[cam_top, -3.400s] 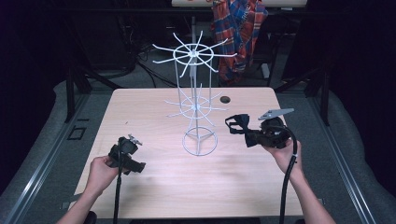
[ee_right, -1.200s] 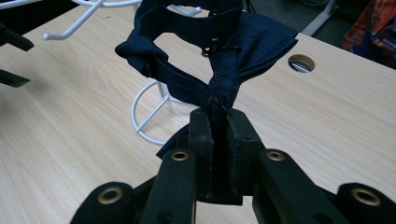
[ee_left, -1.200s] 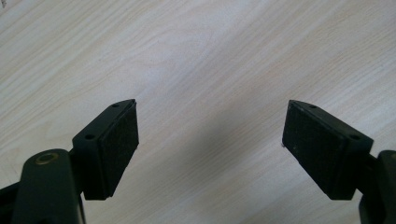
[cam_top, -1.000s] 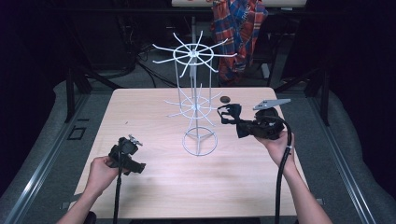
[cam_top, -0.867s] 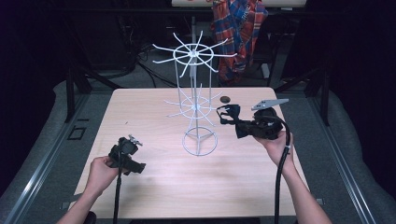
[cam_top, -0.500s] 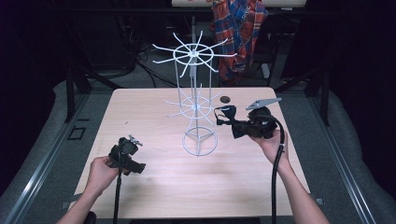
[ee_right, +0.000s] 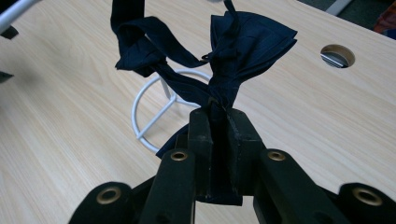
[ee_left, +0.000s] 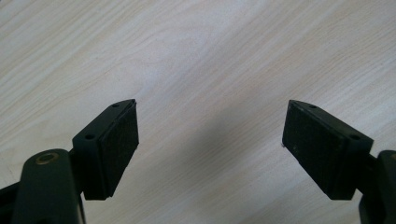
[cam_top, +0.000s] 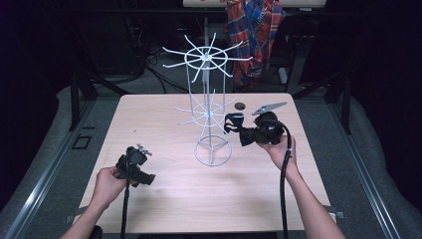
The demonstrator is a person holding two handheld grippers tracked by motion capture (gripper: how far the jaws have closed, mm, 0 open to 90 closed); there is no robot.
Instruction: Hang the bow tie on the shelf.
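Navy bow tie [ee_right: 224,60] sits pinched in my right gripper [cam_top: 238,130], centre-right of the high view, beside the white wire rack [cam_top: 209,107]. Its loose strap could snag a lower prong and tip the rack. My left gripper [ee_left: 210,140] hangs spread, empty.

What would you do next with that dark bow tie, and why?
Probably ease the right hand-held gripper a little further toward the white wire rack: it is shut on the bow tie, whose strap loop hangs just short of the lower prongs.
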